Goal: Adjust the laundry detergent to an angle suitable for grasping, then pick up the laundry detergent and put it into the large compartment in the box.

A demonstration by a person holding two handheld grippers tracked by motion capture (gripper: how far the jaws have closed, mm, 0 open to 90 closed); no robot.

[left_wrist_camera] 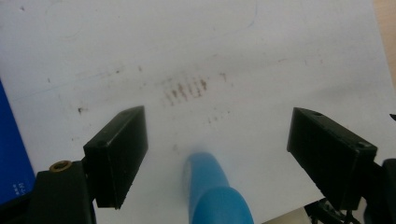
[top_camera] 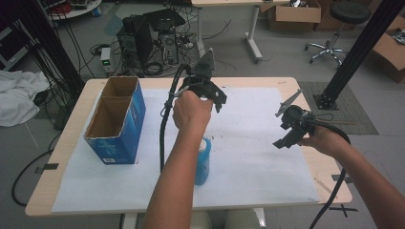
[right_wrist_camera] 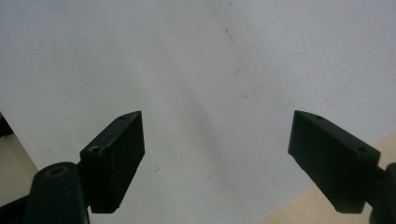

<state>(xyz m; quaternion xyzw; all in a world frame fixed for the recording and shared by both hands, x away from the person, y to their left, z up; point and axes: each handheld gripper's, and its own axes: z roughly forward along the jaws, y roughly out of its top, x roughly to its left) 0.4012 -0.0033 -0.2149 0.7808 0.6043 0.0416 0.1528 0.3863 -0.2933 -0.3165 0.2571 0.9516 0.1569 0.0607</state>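
Jaws of left gripper point(left_wrist_camera: 217, 154) and right gripper point(right_wrist_camera: 217, 158) gape wide above upright blue bottle point(top_camera: 203, 162).

Wooden table point(top_camera: 67, 143) with white sheet point(top_camera: 253, 157), blue box point(top_camera: 117, 119), blue bottle point(top_camera: 203, 162).

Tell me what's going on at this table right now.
A person stands at a table covered with a white sheet, holding a two-jaw gripper in each hand. The left gripper hovers open above an upright blue bottle, whose top shows between its jaws, untouched. The right gripper is open too, held over bare sheet off to the right. An open blue cardboard box with two compartments sits on the left of the table.
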